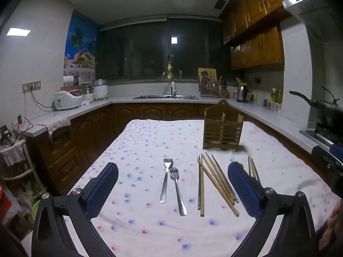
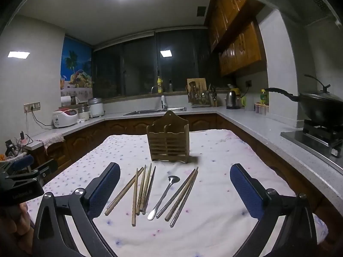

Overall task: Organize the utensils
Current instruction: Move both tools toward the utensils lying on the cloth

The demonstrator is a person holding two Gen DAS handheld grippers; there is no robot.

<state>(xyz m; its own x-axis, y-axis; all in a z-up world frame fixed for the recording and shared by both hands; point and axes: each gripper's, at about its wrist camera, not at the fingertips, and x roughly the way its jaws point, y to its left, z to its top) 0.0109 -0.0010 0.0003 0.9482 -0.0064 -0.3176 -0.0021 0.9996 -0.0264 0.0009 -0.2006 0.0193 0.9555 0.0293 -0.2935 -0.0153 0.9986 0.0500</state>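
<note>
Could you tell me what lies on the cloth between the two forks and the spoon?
A loose bundle of chopsticks lies there: the left wrist view shows it right of the two forks, and the right wrist view shows it left of the spoon.

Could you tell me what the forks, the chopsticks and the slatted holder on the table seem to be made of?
The forks look like polished steel: silvery and reflective. The chopsticks are mostly tan and matte, likely wood or bamboo, though a few look grey and metallic. The holder appears to be brown wood, with visible slats.
</note>
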